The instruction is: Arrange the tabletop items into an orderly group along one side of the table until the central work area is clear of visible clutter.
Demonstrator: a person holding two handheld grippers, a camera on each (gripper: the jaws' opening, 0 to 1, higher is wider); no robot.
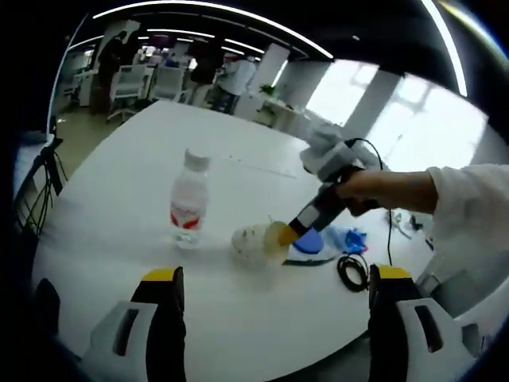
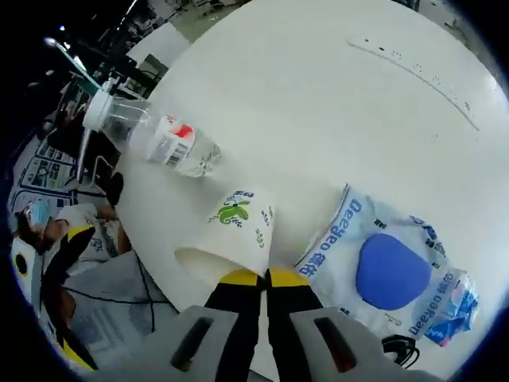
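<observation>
The right gripper [image 2: 265, 276] pinches the rim of a white paper cup [image 2: 231, 231] with green leaf print, on the white table [image 2: 318, 103] between water bottle [image 2: 163, 142] and tissue pack [image 2: 390, 267]. The left gripper [image 1: 274, 274] hangs open.

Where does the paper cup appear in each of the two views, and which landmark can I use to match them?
Left gripper view: paper cup on its side near the centre, right of the upright water bottle.
Right gripper view: paper cup at lower centre, just above the jaws.
Shared landmark: the water bottle, at upper left there.
</observation>
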